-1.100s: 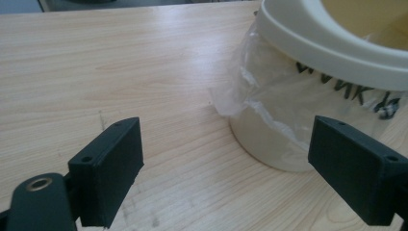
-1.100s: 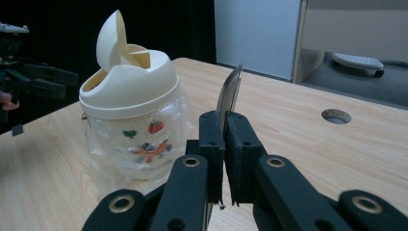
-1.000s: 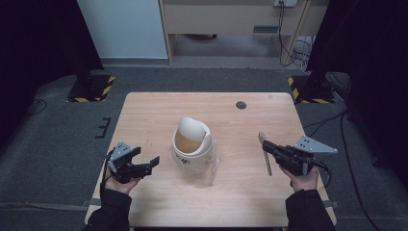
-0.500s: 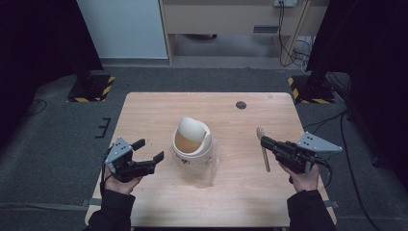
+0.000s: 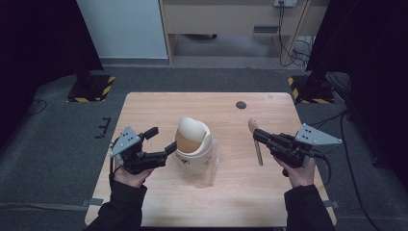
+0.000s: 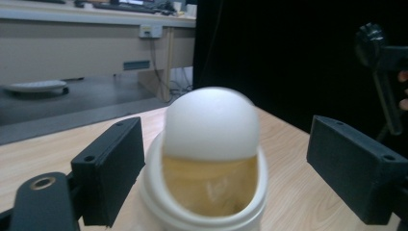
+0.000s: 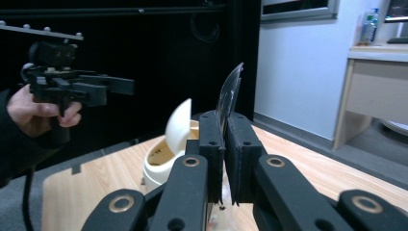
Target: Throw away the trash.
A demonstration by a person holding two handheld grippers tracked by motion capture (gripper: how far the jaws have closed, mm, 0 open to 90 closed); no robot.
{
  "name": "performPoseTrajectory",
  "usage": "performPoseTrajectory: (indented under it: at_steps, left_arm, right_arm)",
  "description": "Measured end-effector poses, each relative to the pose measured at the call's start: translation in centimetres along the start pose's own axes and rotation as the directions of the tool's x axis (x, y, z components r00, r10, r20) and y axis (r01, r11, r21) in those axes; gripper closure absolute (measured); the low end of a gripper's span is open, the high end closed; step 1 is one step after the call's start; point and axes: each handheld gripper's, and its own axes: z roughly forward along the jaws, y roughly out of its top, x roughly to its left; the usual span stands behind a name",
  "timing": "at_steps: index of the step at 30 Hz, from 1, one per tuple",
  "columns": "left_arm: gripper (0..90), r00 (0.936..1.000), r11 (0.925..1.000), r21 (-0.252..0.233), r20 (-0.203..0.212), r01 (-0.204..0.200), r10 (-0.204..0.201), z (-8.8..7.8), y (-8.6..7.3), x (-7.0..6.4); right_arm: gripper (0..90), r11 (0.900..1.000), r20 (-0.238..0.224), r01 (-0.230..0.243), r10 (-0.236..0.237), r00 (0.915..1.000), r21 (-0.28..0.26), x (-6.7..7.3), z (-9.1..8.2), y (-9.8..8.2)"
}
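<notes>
The wooden surface (image 5: 231,202) has a cream swing-lid bin (image 5: 192,140) sitting about mid-surface. Left of the bin, the left gripper (image 5: 160,141) is spread wide with its jaws on either side of the lid. Right of the bin, the right gripper (image 5: 256,134) is pinched tight on a thin wooden stick (image 5: 258,147), I think a spoon.

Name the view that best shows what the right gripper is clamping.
The high view: the right gripper is shut on a wooden spoon, its whole length lying over the table. The right gripper view shows just an edge-on sliver between the closed jaws. The left gripper view catches a blurred, dark spoon far off.
</notes>
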Motion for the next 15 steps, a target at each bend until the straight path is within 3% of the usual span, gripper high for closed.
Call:
performPoseTrajectory:
  at_steps: [9,15]
  left_arm:
    - [15.1,0.9967,0.9989,-0.043,0.078,-0.017,0.021,2.1,2.5,-2.6]
    - [16.4,0.9927,0.9984,-0.053,0.117,-0.021,0.028,3.5,3.3,-3.8]
  right_arm:
    - [86.2,1.0,-0.046,-0.006,0.005,0.9989,-0.019,0.6,0.5,0.1]
    - [86.2,1.0,-0.063,-0.005,0.004,0.998,-0.018,0.9,0.6,-0.1]
